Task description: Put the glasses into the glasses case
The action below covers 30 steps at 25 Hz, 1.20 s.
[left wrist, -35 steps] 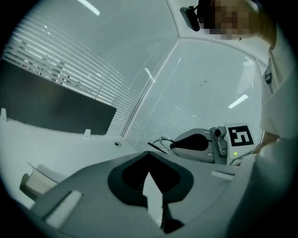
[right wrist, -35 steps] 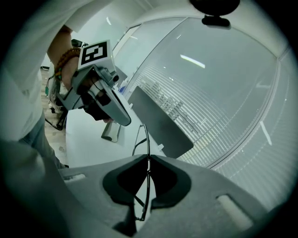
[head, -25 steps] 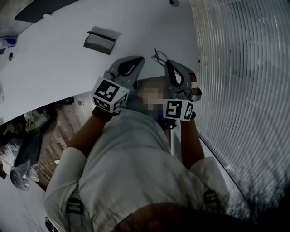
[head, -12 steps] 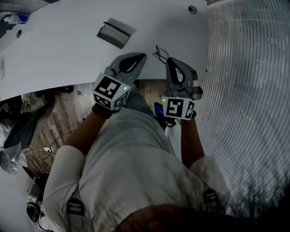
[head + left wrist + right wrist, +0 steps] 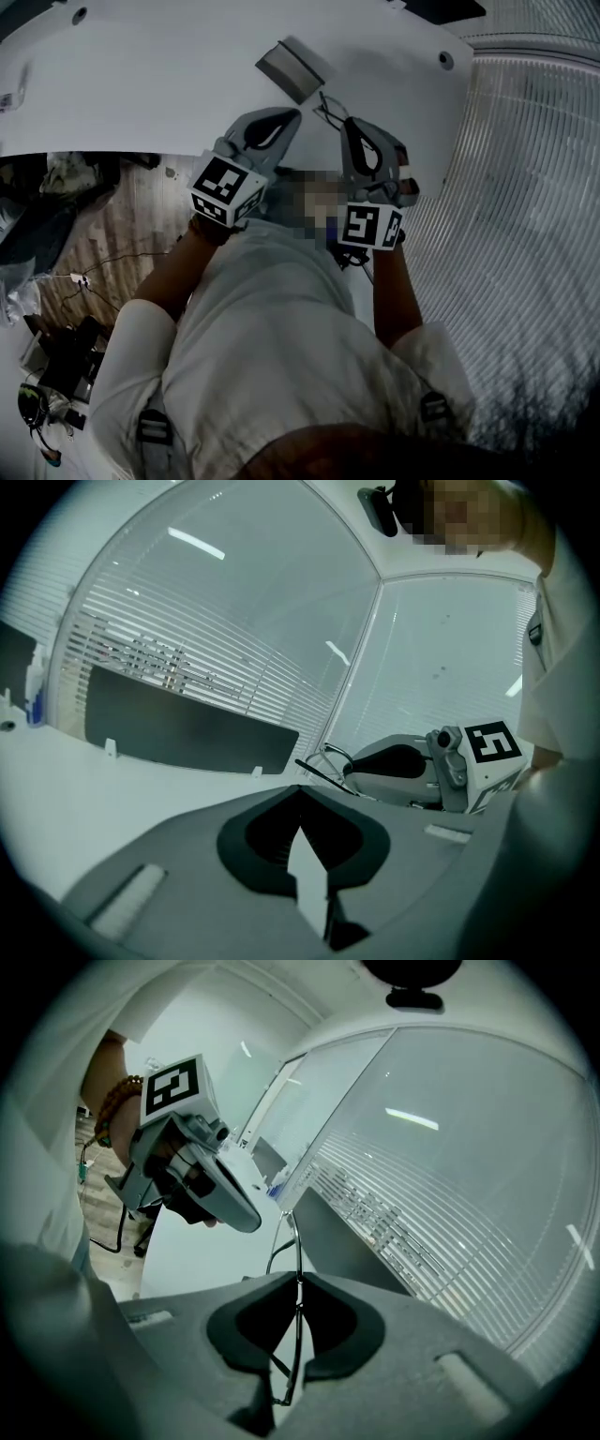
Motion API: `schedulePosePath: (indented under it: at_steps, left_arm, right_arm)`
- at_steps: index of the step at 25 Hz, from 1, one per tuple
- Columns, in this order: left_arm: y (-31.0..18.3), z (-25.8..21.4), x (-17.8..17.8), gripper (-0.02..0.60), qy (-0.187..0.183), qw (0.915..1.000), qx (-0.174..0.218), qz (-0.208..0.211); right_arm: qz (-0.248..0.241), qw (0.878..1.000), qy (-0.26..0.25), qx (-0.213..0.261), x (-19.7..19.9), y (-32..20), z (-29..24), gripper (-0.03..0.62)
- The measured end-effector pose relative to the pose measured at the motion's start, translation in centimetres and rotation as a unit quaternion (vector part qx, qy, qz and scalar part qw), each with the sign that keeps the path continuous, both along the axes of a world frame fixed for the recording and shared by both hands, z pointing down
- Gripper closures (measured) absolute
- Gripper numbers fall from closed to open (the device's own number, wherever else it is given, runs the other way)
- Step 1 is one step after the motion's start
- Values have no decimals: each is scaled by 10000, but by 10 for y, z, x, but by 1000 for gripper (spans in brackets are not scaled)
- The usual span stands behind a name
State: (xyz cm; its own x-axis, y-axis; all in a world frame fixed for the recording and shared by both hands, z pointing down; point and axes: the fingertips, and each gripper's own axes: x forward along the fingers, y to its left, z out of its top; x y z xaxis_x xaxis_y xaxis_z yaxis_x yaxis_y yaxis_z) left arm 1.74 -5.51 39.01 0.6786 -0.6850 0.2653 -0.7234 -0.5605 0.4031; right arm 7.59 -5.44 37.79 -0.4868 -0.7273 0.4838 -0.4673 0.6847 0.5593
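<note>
The grey glasses case (image 5: 291, 70) lies open on the white table (image 5: 141, 84), just beyond both grippers. My right gripper (image 5: 347, 125) is shut on the thin wire glasses (image 5: 326, 111), which stick out past its tips toward the case. In the right gripper view the frame (image 5: 284, 1241) runs between the closed jaws of this gripper (image 5: 298, 1279). My left gripper (image 5: 292, 114) hovers beside it over the table's near edge, with its tips together and nothing in them (image 5: 300, 787). From the left gripper view, the glasses (image 5: 328, 761) show in front of the right gripper (image 5: 361, 771).
A wall of slatted blinds (image 5: 525, 187) curves round on the right. Wooden floor with cables and bags (image 5: 112, 225) lies to the left, below the table edge. A dark panel (image 5: 178, 728) stands at the table's far side. A round hole (image 5: 446, 60) sits near the table corner.
Both grippers have moved sideways together along the table edge, and the case now lies straight ahead of them. The hold on the glasses is unchanged.
</note>
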Motion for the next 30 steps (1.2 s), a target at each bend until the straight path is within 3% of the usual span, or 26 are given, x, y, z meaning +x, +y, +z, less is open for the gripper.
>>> schedulePosePath:
  at_steps: [8, 24, 30]
  left_arm:
    - [-5, 10, -42, 581, -3, 9997, -81, -230]
    - [-49, 16, -45, 581, 8, 9997, -129, -230]
    - [-64, 49, -62, 581, -22, 9991, -277, -318]
  right_arm:
    - [-235, 9997, 13, -63, -43, -6, 6, 576]
    - [-225, 9994, 131, -235, -56, -50, 14, 576]
    - [-226, 9986, 157, -447, -76, -72, 48, 576]
